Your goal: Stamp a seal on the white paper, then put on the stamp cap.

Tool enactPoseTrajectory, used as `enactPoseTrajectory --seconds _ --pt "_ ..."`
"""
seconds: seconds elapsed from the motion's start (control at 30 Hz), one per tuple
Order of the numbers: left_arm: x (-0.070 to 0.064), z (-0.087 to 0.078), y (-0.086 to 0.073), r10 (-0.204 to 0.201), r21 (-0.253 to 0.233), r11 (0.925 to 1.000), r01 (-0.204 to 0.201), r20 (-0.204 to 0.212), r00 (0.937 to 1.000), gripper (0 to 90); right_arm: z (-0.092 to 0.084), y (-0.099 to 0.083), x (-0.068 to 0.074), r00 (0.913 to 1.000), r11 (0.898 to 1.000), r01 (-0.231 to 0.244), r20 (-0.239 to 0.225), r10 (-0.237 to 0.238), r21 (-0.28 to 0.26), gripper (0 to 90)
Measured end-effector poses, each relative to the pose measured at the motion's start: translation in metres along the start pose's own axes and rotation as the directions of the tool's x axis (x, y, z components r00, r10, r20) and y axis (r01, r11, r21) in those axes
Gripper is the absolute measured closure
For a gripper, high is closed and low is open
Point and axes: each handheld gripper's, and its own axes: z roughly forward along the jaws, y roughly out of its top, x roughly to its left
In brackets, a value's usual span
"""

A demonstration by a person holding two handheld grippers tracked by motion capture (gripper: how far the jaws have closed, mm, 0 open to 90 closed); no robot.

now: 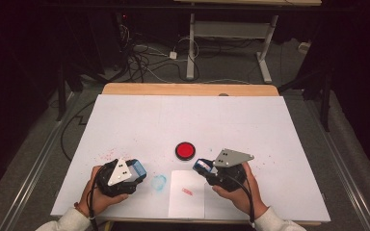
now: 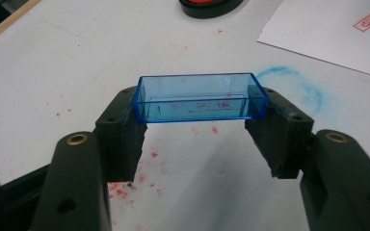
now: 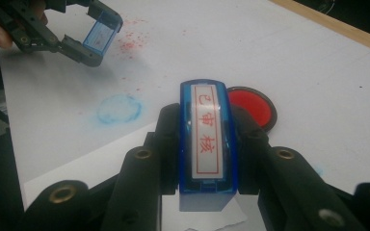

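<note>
Right gripper view | right gripper [image 3: 204, 144] jaws clamp blue stamp [image 3: 205, 144], over paper [image 3: 101, 166] | left gripper [image 2: 200, 130] jaws grasp clear cap [image 2: 200, 97] by its ends | risk: wet red face smears paper, tilted recap jams.

Ink pad [image 1: 185, 150] lies behind the paper sheet [image 1: 187, 194], between both grippers

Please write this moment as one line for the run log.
left claw: shut on blue cap | right claw: shut on stamp | red ink pad: open | paper: stamped
</note>
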Motion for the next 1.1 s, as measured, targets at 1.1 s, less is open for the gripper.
enactPoseTrajectory --seconds 1.1 --pt "-0.008 0.002 0.004 0.026 0.006 0.9996 -0.026 0.001 0.9997 39.2 -0.012 0.002 -0.016 0.9959 0.994 -0.061 0.062 0.066 -0.090 69.4"
